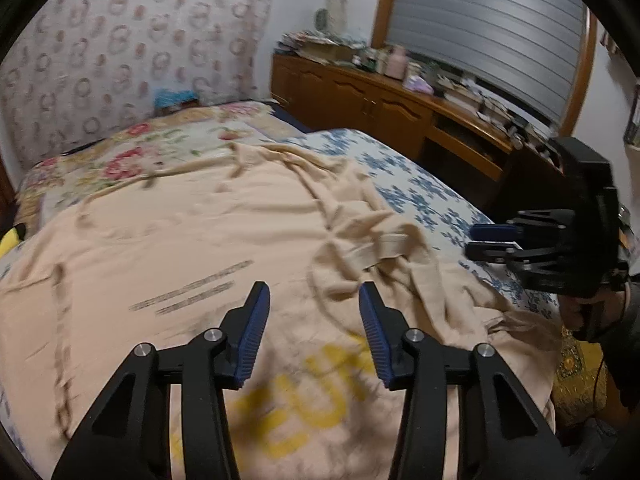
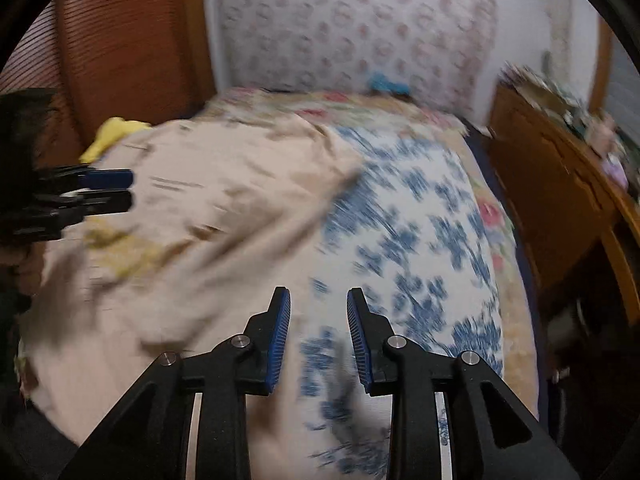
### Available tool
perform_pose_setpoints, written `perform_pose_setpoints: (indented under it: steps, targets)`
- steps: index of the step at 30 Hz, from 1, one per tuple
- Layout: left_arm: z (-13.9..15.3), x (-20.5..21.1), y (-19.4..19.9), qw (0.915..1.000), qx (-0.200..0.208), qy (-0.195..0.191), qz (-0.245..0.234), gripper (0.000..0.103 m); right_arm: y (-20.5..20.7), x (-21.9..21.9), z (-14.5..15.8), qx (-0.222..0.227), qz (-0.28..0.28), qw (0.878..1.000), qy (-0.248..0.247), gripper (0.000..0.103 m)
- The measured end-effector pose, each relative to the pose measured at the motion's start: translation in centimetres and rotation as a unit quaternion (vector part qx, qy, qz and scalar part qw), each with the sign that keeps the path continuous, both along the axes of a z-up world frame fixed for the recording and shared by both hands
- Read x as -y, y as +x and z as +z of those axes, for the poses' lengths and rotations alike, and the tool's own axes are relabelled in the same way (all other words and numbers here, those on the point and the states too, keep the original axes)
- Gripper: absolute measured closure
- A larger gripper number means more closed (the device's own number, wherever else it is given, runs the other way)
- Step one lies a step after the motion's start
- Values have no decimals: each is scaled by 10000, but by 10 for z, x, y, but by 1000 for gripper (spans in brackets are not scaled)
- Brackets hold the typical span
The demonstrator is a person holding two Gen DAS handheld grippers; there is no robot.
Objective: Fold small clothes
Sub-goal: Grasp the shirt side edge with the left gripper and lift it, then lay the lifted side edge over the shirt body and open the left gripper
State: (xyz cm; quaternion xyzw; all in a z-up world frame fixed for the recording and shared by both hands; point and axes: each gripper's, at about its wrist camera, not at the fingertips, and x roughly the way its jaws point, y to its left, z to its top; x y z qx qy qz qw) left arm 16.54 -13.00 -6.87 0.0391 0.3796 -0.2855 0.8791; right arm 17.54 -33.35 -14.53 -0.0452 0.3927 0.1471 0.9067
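Shirt point(image 1: 192, 248), peach with yellow lettering, spread rumpled across the bed point(image 1: 424, 196), unfolded. Left hand-held gripper point(image 1: 314, 320) above it, part-spread, empty; right hand-held gripper point(image 2: 319, 320) likewise, over the bare sheet. Likely next: pinch an edge, fold across.

A home bedroom; bed point(image 1: 420, 196) with floral bedding; cluttered wooden sideboard point(image 1: 380, 104).

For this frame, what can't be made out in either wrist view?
- Yellow lettering on the beige shirt: left wrist view, partly behind the left tongs and smeared by blur.
- Grey print lines: left view, too blurred to read.
- Shirt's right edge: right view, lost in motion blur.
- Dresser clutter: too small.
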Motion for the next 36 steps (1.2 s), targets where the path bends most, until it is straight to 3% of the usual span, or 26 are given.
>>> perform_pose_setpoints:
  steps: [6,13,15,17,21,27,36]
  targets:
    - [-15,32,15,9989,-281,195,-308,63,13,-5,-17,-106,-131,9998,-64,73]
    - [-28,55,26,9973,-296,523,-415,64,15,-13,-19,-23,-124,9998,-161,72]
    - [-29,57,26,9970,-193,618,-415,75,13,-13,-19,-13,-124,9998,-167,72]
    - [-28,56,29,9967,-141,724,-340,95,9,-10,-16,-2,-119,9998,-183,72]
    - [-20,40,30,9984,-135,449,-320,98,8,-10,-15,-3,-114,9998,-170,72]
    - [16,-12,27,9990,222,-314,232,99,6,-9,-13,5,-111,9998,-174,72]
    - [12,-52,29,9977,107,-33,664,98,7,-9,-14,7,-107,9998,-177,72]
